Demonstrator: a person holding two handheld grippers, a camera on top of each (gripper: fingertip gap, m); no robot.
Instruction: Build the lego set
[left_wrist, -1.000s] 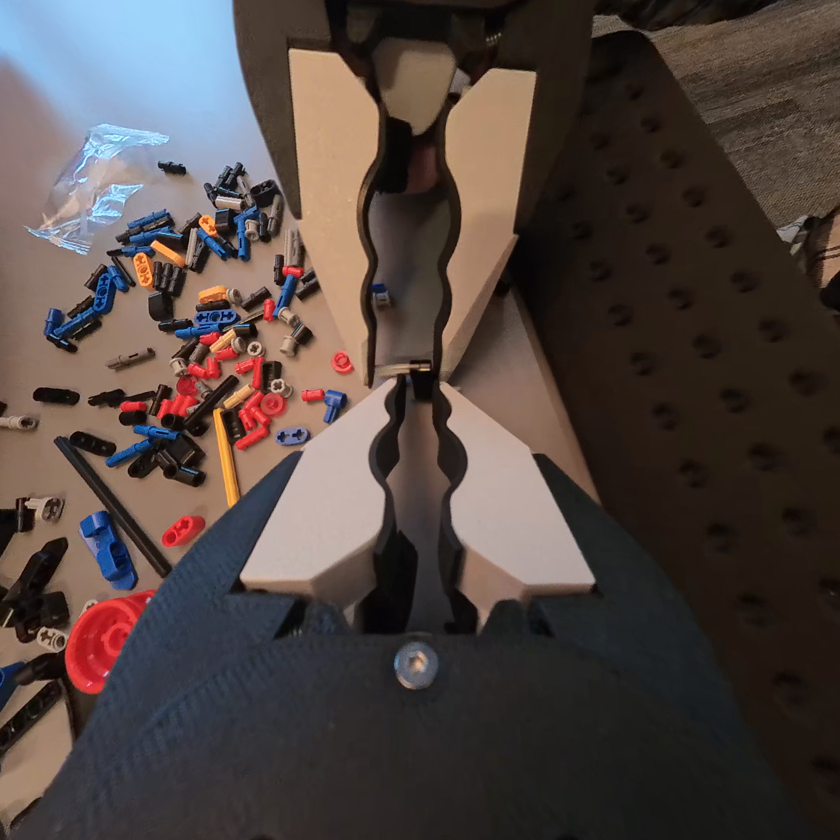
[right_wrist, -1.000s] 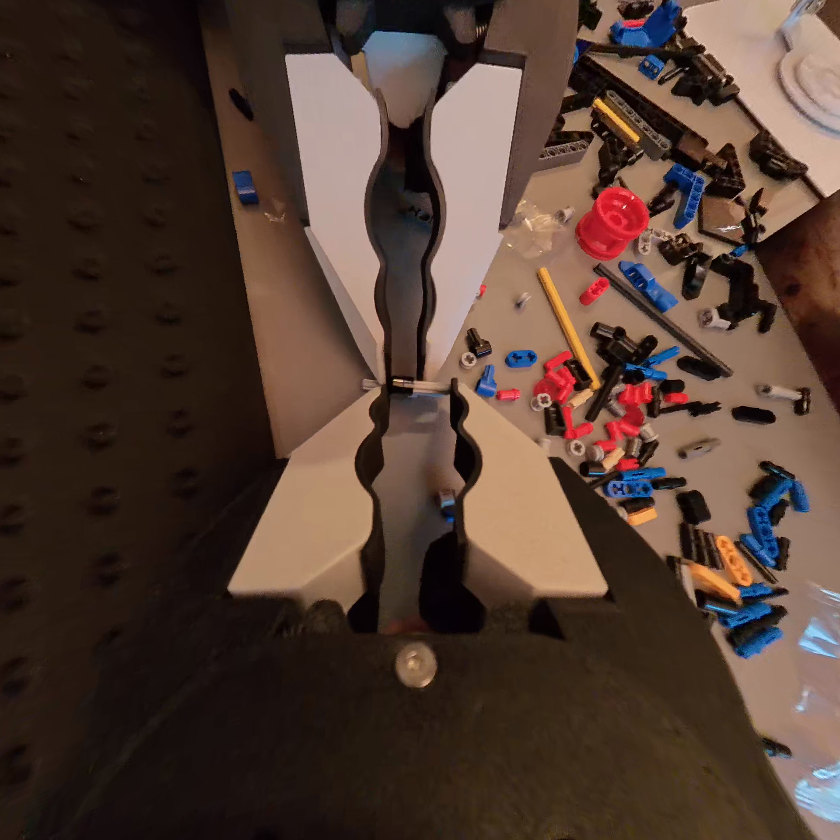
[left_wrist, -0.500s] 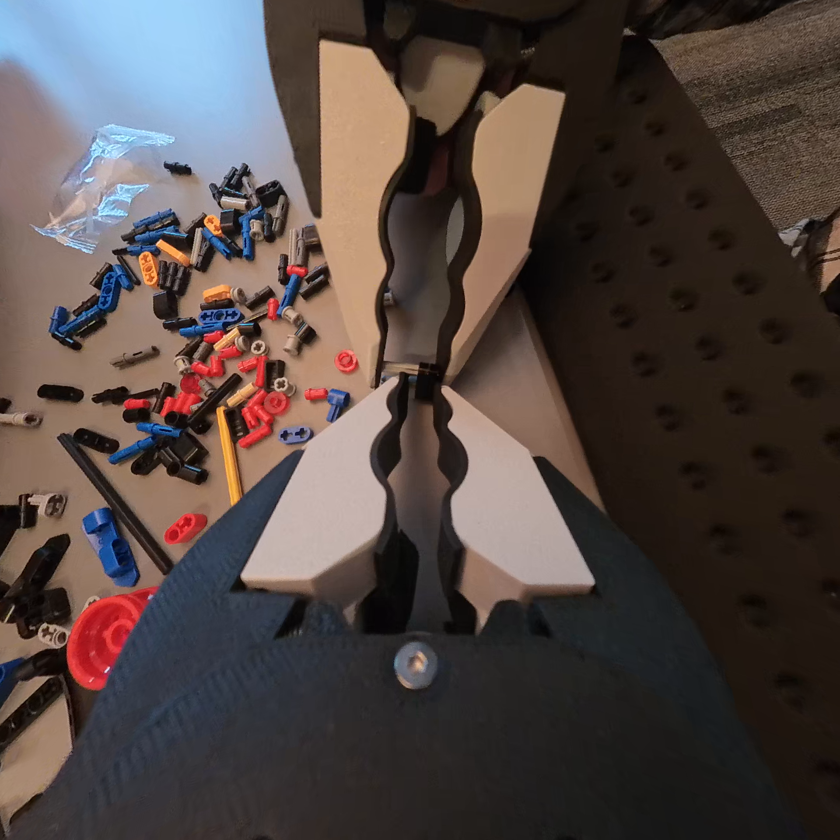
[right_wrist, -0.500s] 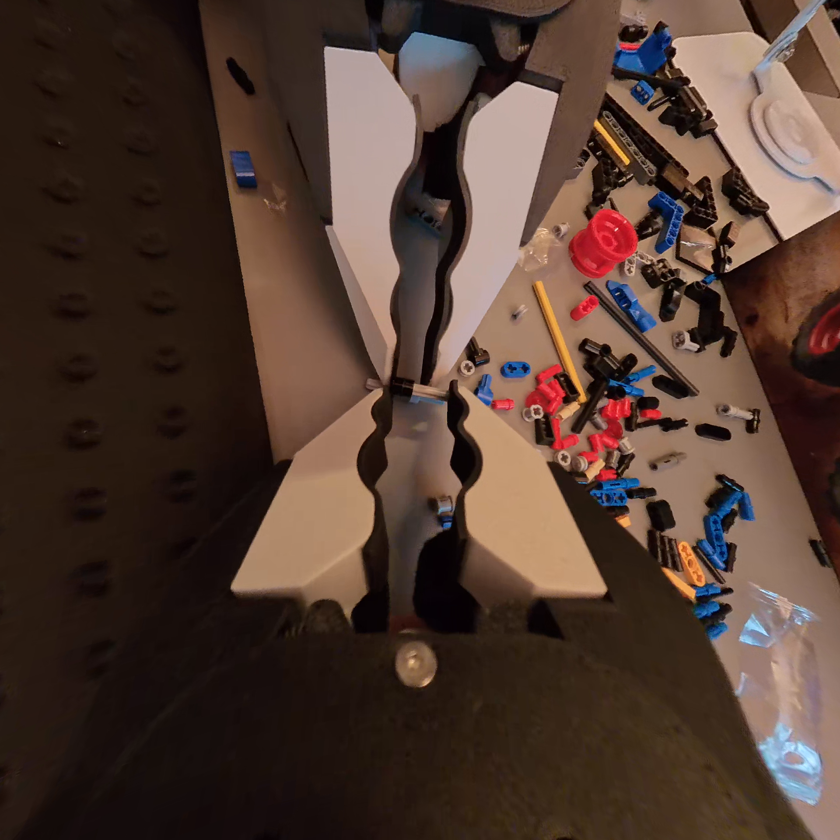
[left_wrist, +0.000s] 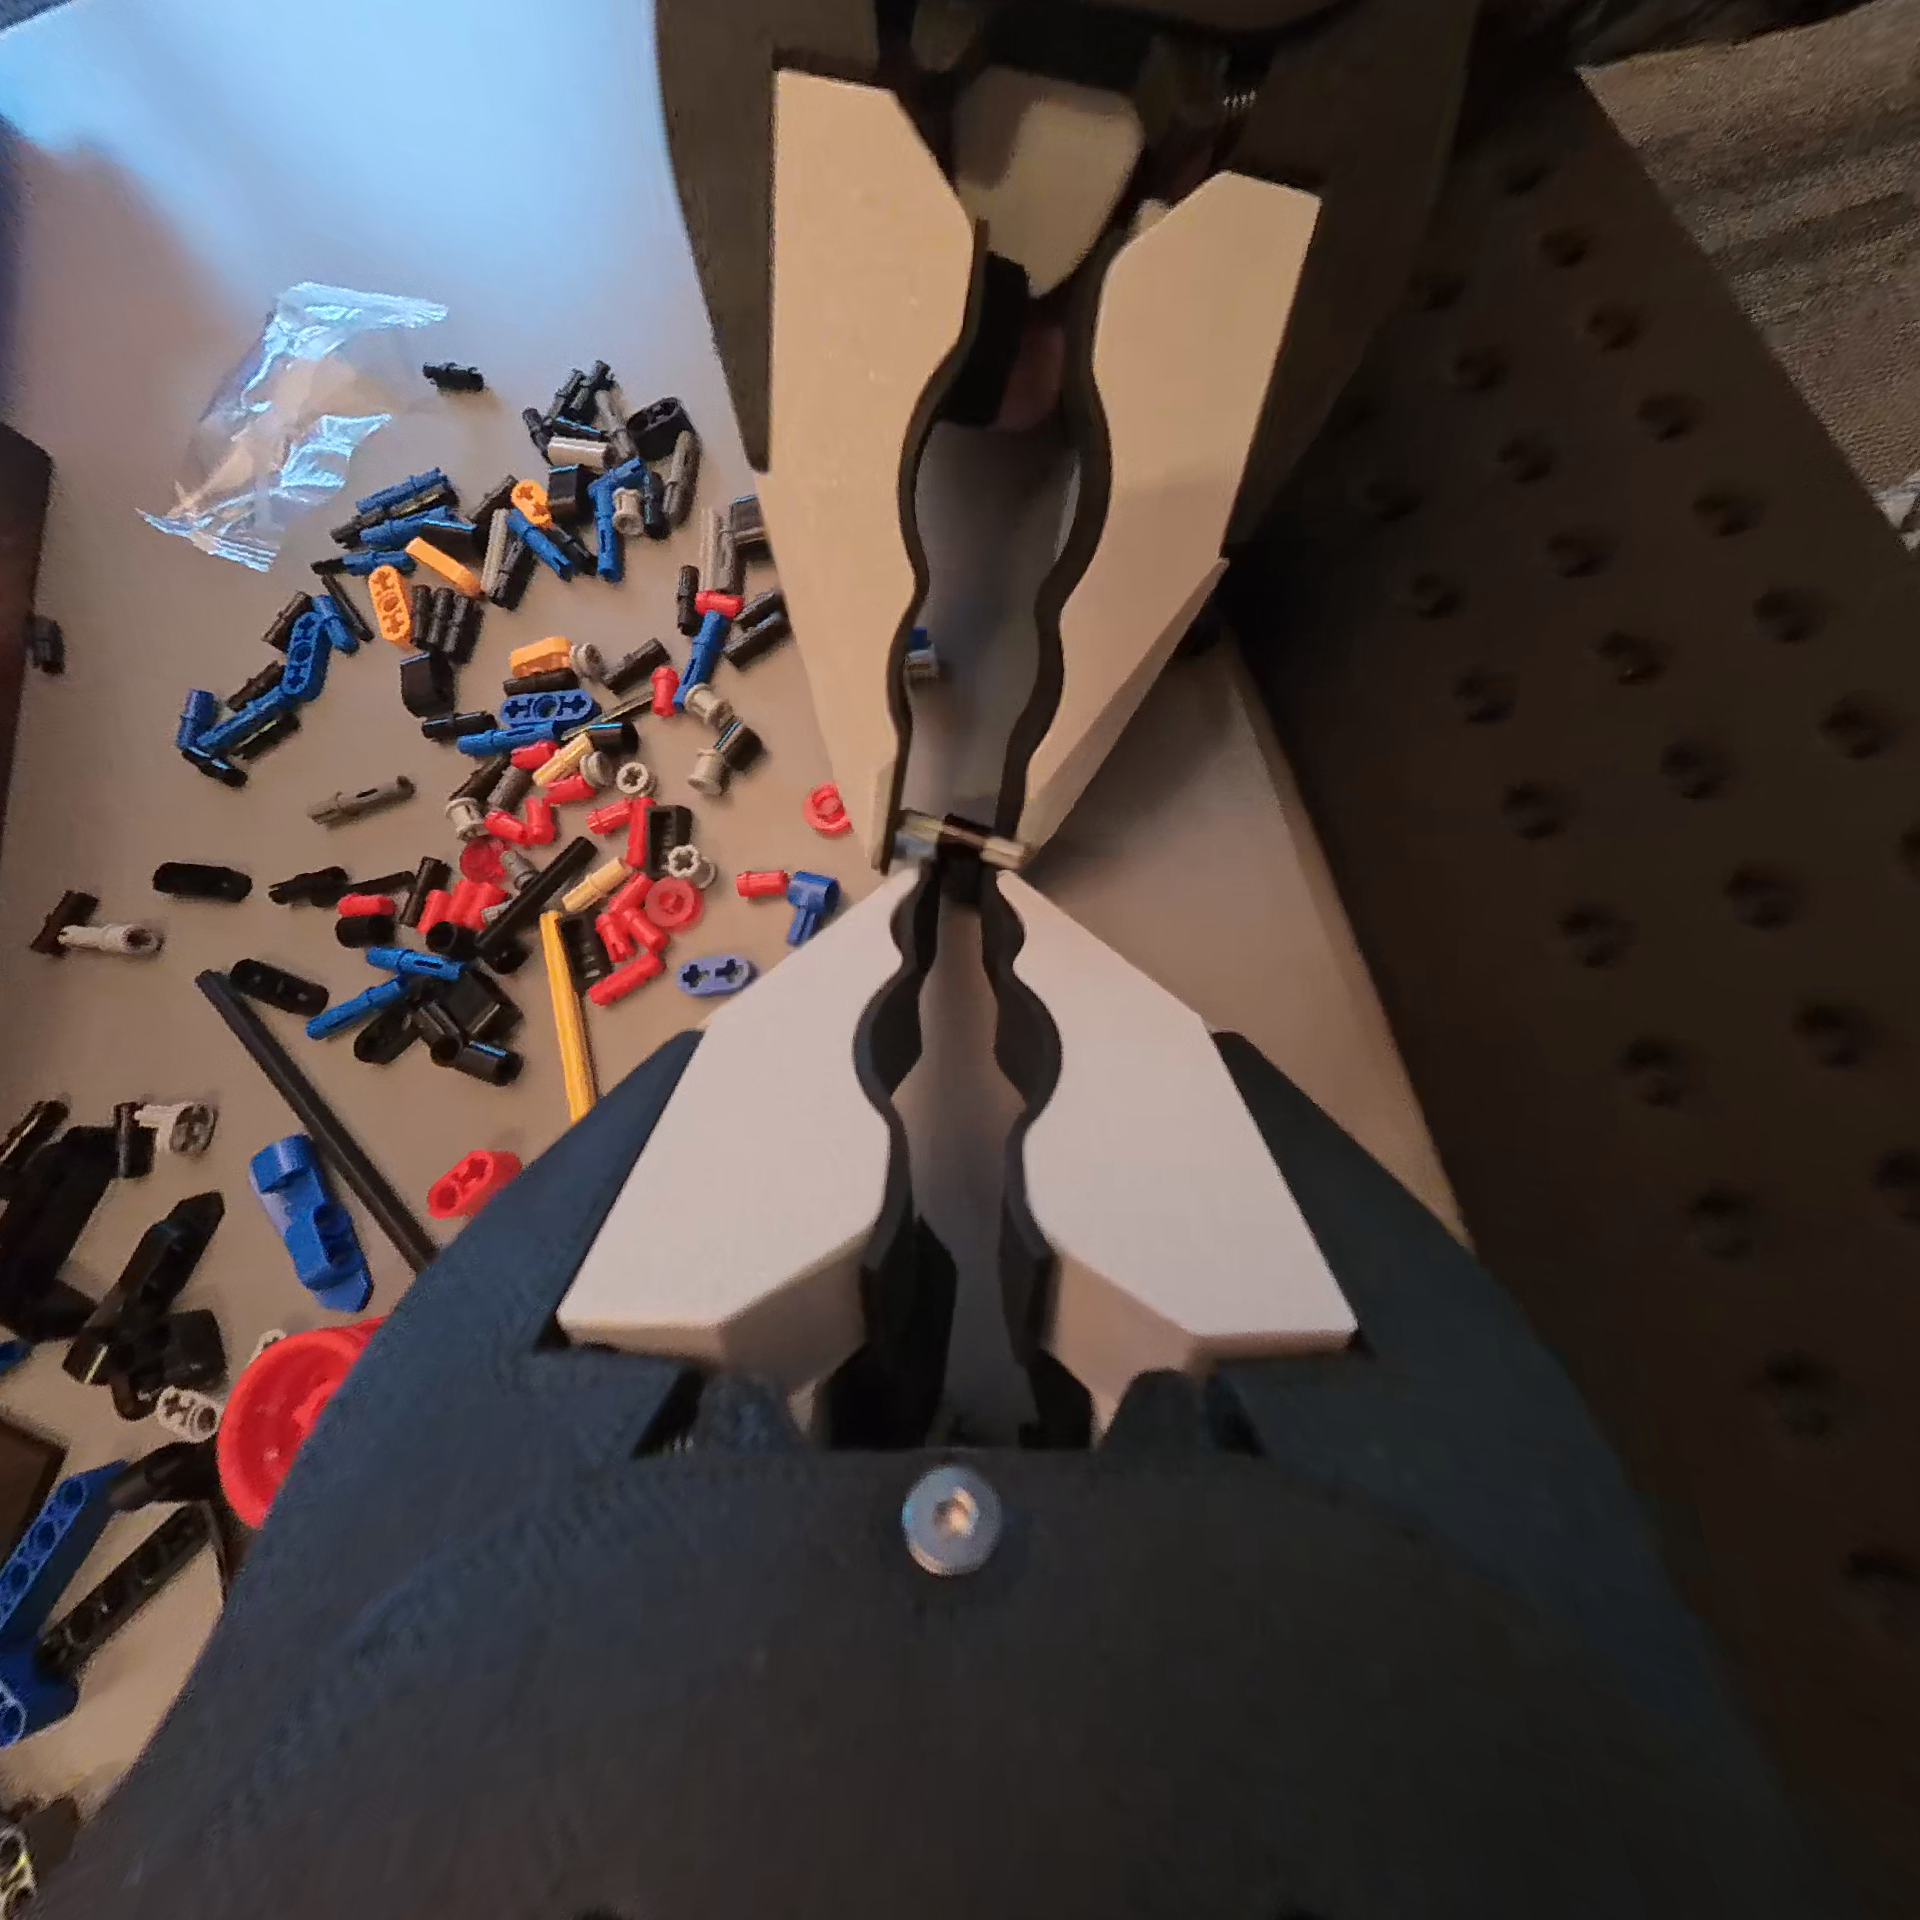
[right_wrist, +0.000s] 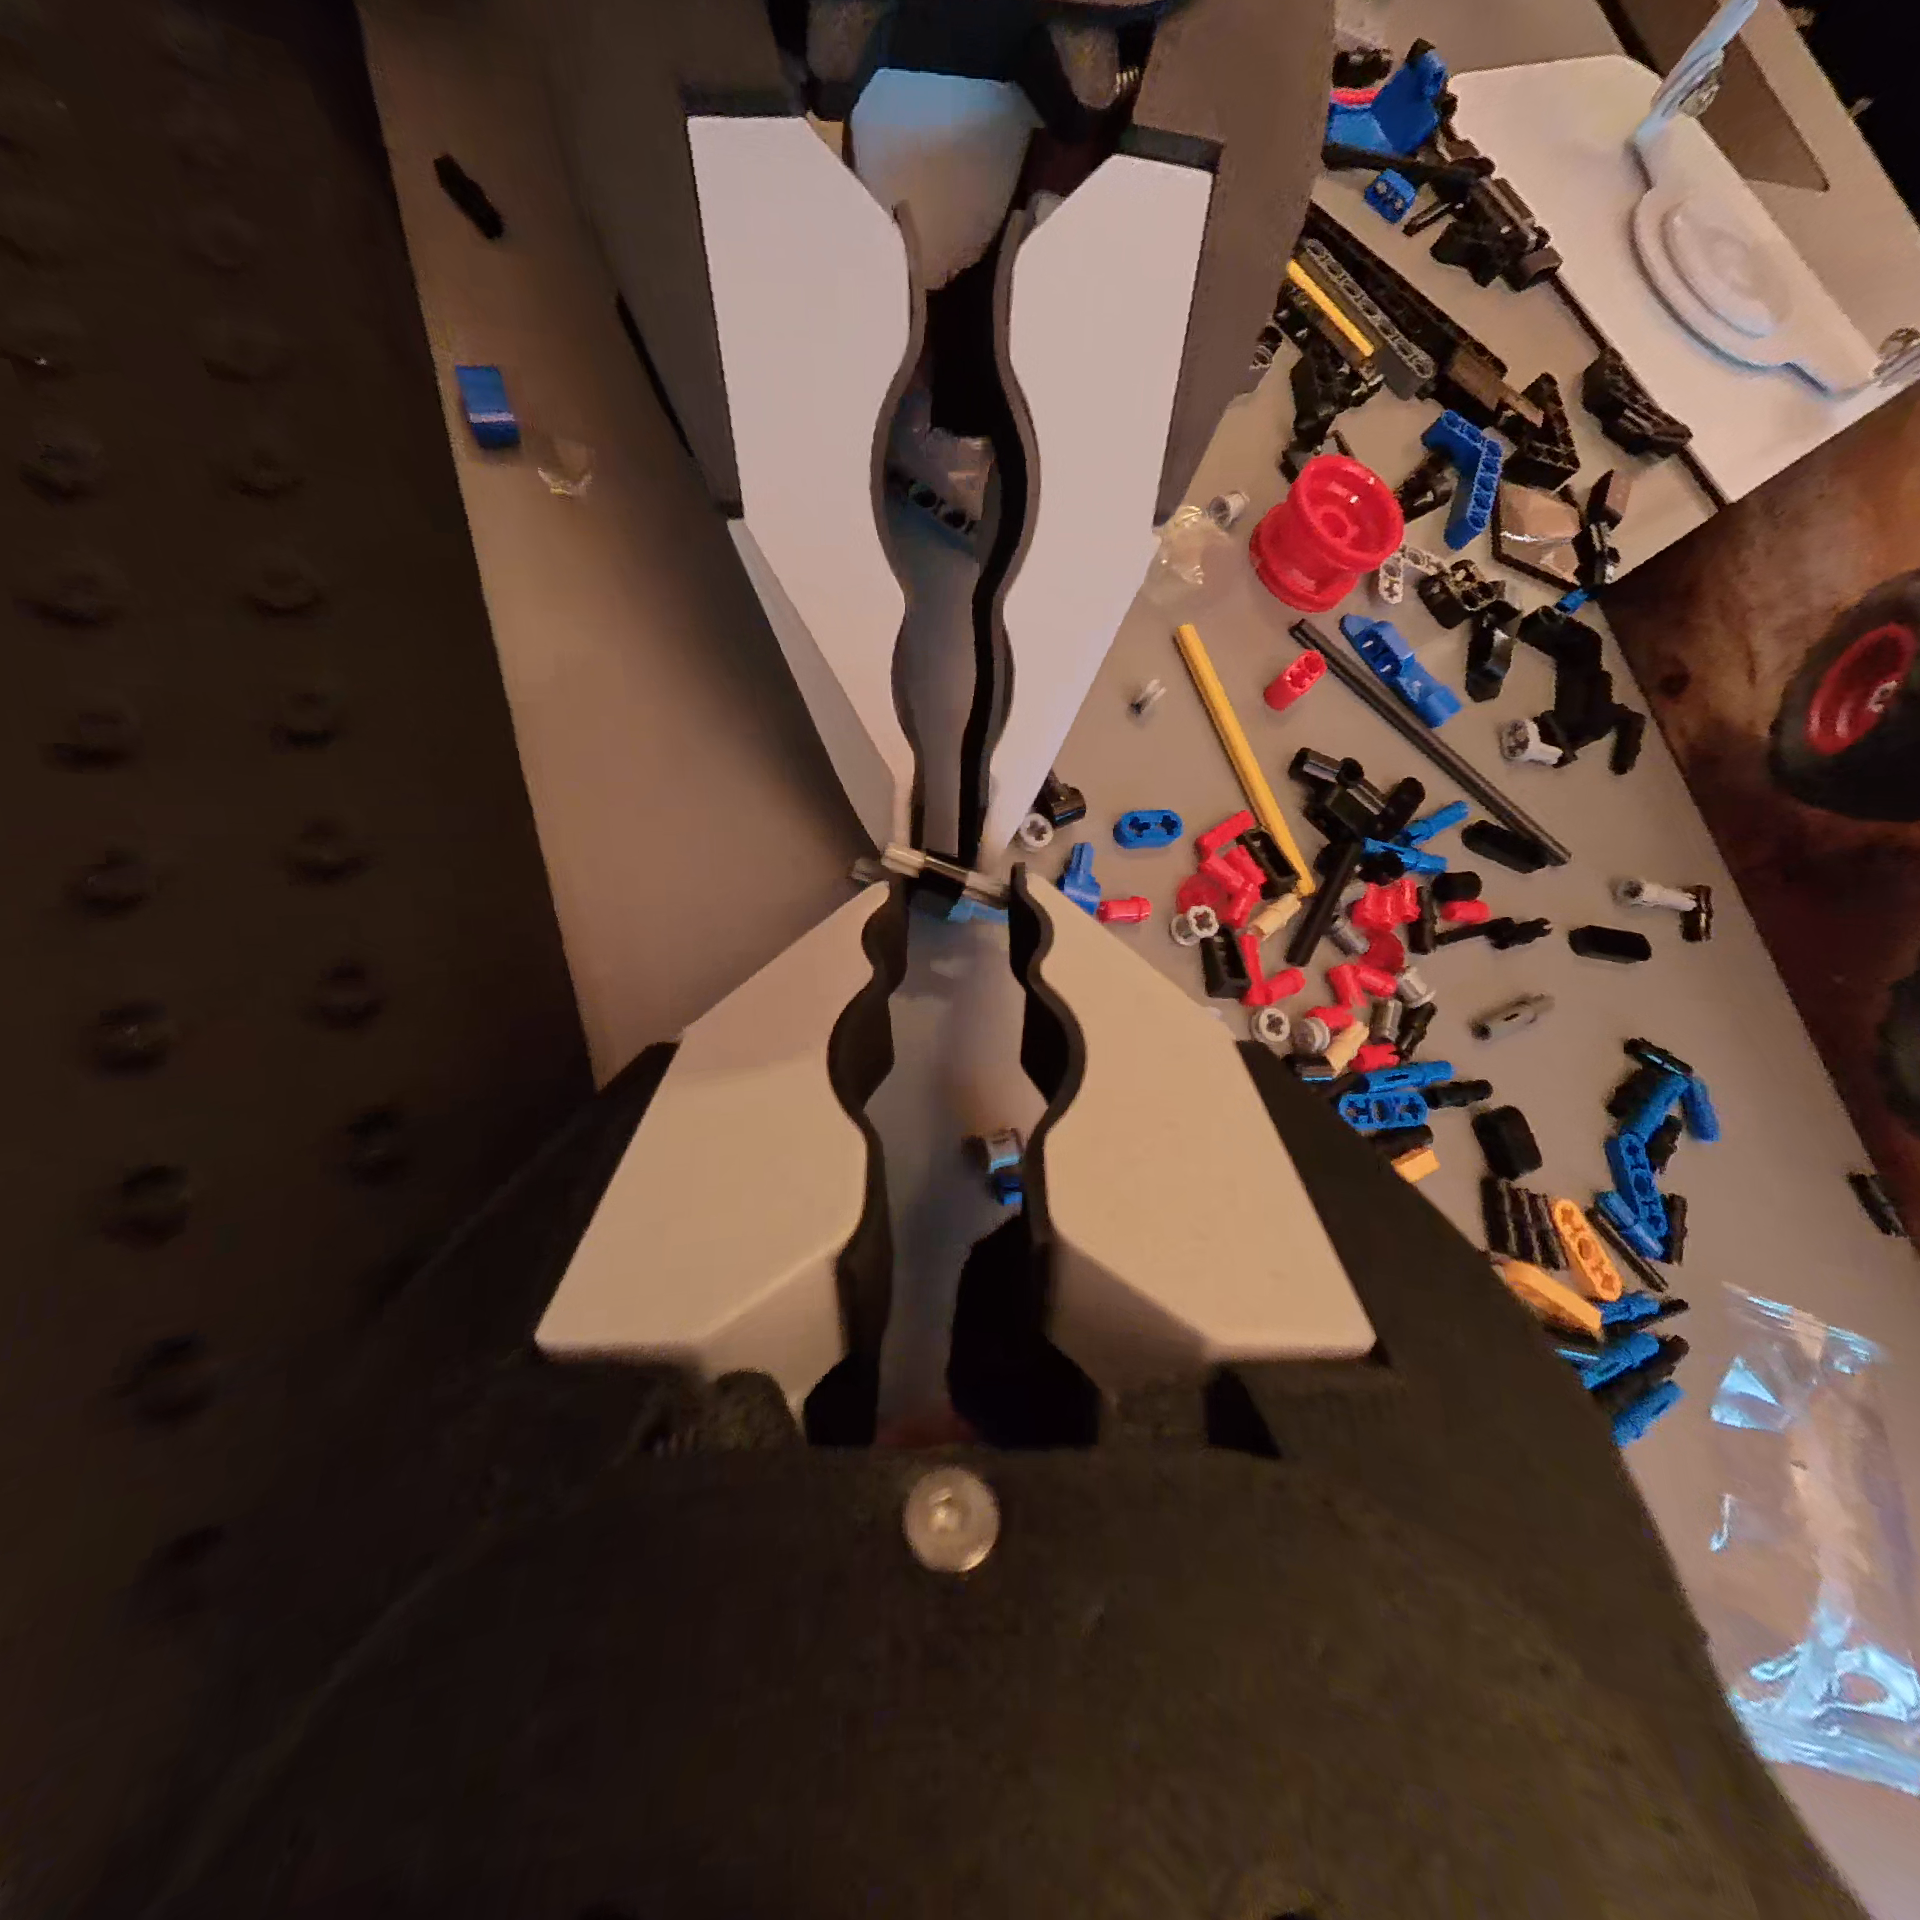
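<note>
Two sets of tongs meet tip to tip above the tabletop (left_wrist: 1299, 831), pointing straight at each other. The left tongs (left_wrist: 961, 883) are pinched down narrow on a small black bush (left_wrist: 961, 878) threaded on a thin light grey axle (left_wrist: 997, 840). The right tongs (right_wrist: 951, 883) show a narrow gap at the tips and grip that same axle (right_wrist: 914, 860) by its ends, so both tools hold the one little assembly in the air.

The axle's long axis runs crosswise, left to right in both wrist views, square to both tools. Off to one side lies the loose pile: red wheel hub (right_wrist: 1314, 530), yellow axle (right_wrist: 1242, 758), long black axle (left_wrist: 312, 1112), and a clear plastic bag (left_wrist: 291, 416).
</note>
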